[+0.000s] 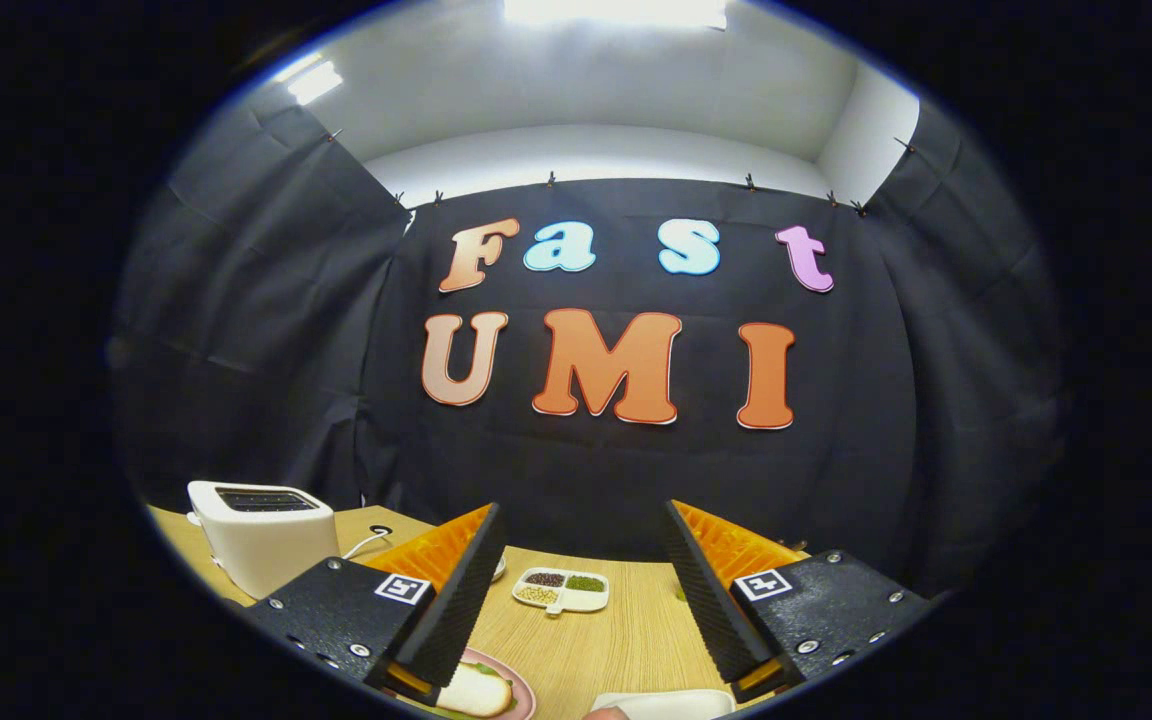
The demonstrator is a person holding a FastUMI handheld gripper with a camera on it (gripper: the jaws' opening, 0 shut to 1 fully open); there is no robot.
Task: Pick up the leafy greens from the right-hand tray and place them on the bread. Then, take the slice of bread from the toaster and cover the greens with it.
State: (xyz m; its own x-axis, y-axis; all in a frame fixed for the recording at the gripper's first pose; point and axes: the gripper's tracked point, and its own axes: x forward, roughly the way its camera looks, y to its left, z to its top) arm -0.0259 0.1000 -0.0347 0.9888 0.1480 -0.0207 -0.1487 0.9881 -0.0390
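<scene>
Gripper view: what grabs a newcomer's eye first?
The hand-held gripper, fingers spread wide with nothing between them. Just ahead, between the fingers, sits a small divided dish of beans on the wooden table. A white toaster stands off to the left beyond the left finger.

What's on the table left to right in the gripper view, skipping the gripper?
Toaster → pink plate holding bread, by the left finger → small divided dish of beans and seeds, beyond the open gripper → white tray just short of the right finger.
</scene>
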